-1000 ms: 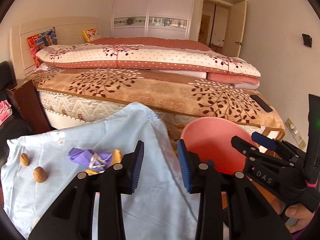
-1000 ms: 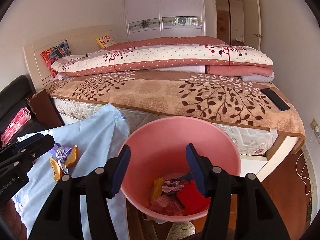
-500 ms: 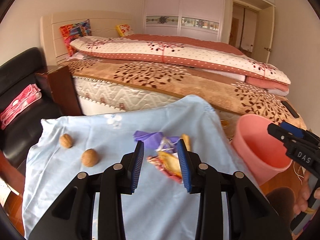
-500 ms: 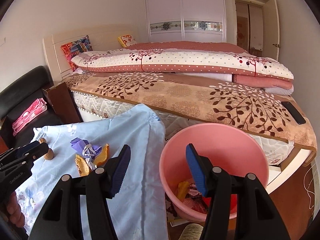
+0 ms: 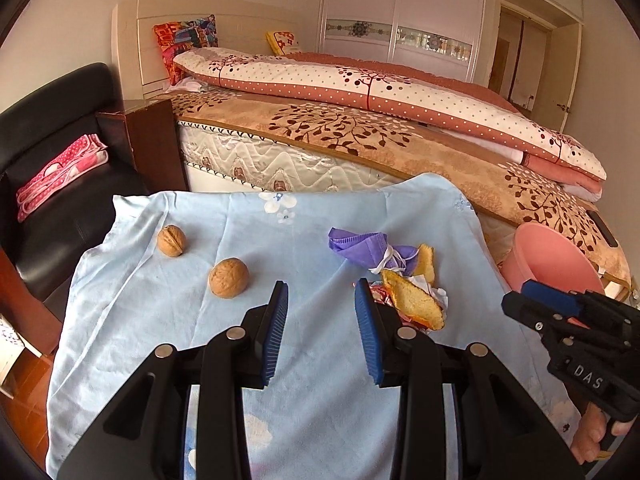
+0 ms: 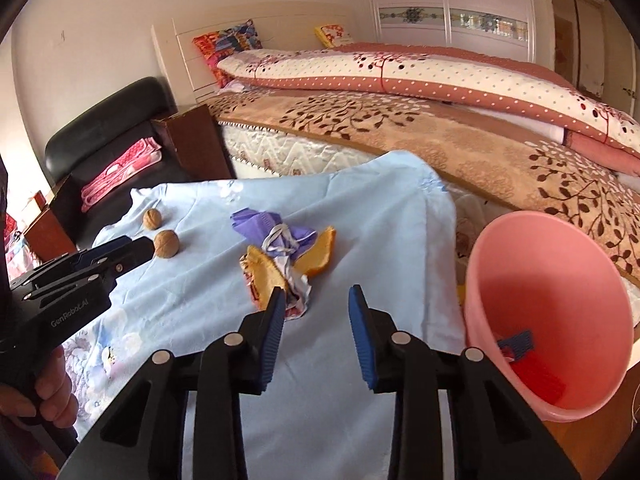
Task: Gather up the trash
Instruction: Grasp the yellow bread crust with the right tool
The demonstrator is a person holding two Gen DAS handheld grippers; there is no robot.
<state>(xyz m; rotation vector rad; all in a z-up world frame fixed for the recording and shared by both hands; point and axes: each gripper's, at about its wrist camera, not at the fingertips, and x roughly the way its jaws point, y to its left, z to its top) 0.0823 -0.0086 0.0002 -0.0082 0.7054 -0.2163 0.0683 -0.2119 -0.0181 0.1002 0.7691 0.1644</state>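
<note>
The surface (image 5: pixel 312 360) is draped in a pale blue flowered cloth (image 6: pixel 380 208) and stands in a bedroom. At far left a black leather seat (image 5: pixel 60 128) holds a folded pink cloth (image 5: pixel 60 172), with a dark wooden cabinet (image 5: pixel 152 136) beside it. Behind the surface runs a bed (image 5: pixel 360 136) with a brown leaf-patterned blanket and a rolled dotted quilt (image 5: pixel 380 88); a white wardrobe (image 5: pixel 400 20) fills the far wall.

The left gripper (image 5: pixel 322 328) hangs over bare cloth with its jaws parted, and nothing is between them. The right gripper (image 6: pixel 316 322) is also released: its jaws have just been closing but grip nothing, with only cloth showing in the gap. Its left pad is just beside the near edge of the trash pile, though I cannot tell whether they touch.

On the left part of the cloth lie two walnuts (image 5: pixel 229 278), a little apart. Right of them, about mid-surface, sits the trash: a crumpled purple face mask (image 5: pixel 360 246), orange peel (image 5: pixel 412 300), a second piece of peel (image 6: pixel 320 252) and a crinkled wrapper (image 6: pixel 298 292), all heaped together. In the left wrist view the pile lies just right of the left gripper's right finger. At far right, off the edge of the surface and below it, stands a pink bin (image 6: pixel 552 280) with red scraps at its bottom.
</note>
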